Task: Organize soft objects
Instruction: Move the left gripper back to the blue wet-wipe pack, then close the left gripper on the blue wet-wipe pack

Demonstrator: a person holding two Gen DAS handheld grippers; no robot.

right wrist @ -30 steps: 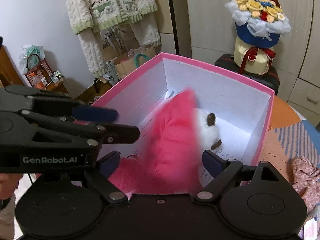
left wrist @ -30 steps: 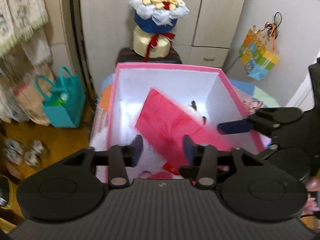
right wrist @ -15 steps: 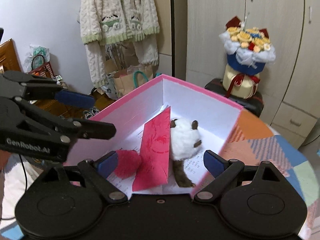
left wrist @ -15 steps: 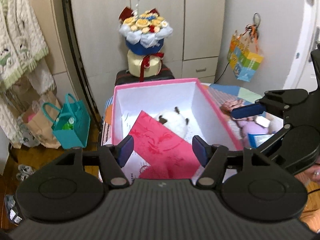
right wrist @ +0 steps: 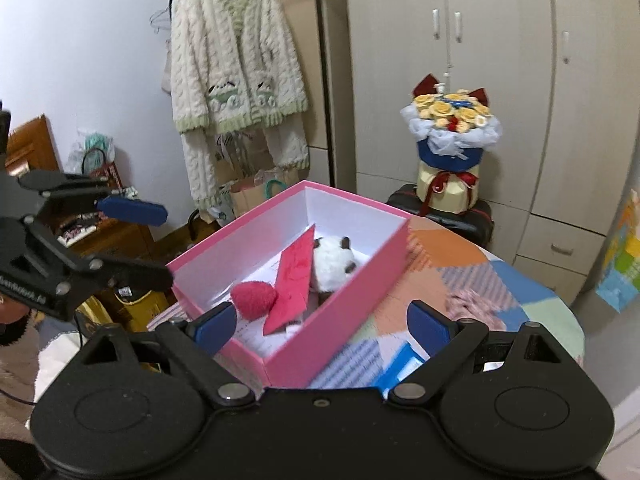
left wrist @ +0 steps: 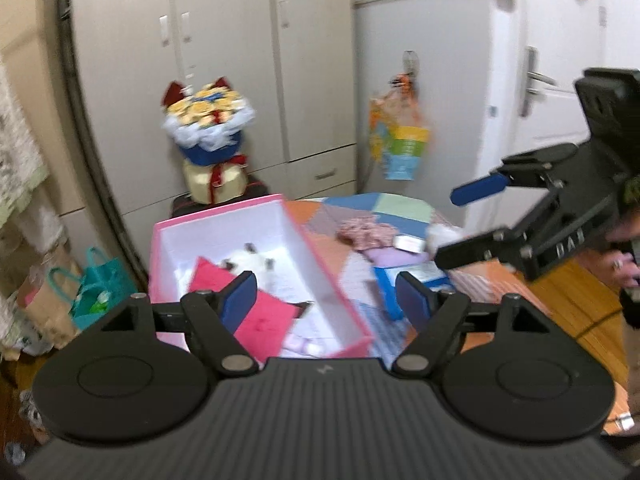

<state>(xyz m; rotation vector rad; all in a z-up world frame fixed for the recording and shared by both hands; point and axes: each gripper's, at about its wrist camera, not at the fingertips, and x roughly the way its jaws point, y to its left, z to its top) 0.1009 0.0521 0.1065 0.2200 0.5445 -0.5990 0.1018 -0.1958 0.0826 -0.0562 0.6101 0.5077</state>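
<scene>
Room: a bedroom corner is shown, with pale wardrobe doors (right wrist: 452, 80), a knitted cardigan (right wrist: 236, 80) hung at 11 o'clock and a patchwork-covered table (right wrist: 472, 276) below.
Left gripper (left wrist: 328, 300): nothing is held; its jaws are spread wide, above the near end of the box.
Right gripper (right wrist: 320, 326): likewise spread apart with nothing between the pads, held above the near corner of the box.
Pink box (right wrist: 348, 300): one is counted, open-topped, set on the table at 12 o'clock of the right wrist view.
Box contents: one pink fuzzy ball (right wrist: 254, 298) at the near end, one red envelope (right wrist: 294, 280) propped on edge in the middle, one white plush toy (right wrist: 332, 266) touching it on the far side.
Still on the table: one pink floral cloth (left wrist: 362, 234) and one lilac soft item (left wrist: 390, 256) are seen at 1 o'clock of the left wrist view, near a blue-and-white packet (left wrist: 416, 280); blur hides finer detail.
Far background: one flower bouquet (right wrist: 450, 152) is set on a dark case at 1 o'clock; one coloured gift bag (left wrist: 400, 148) is hung on the wall.
Step in hand: a drop into the box seems finished, both claws being free.
Next move: one of the remaining soft pieces is probably to be reached for and pinched at a bunched fold.
</scene>
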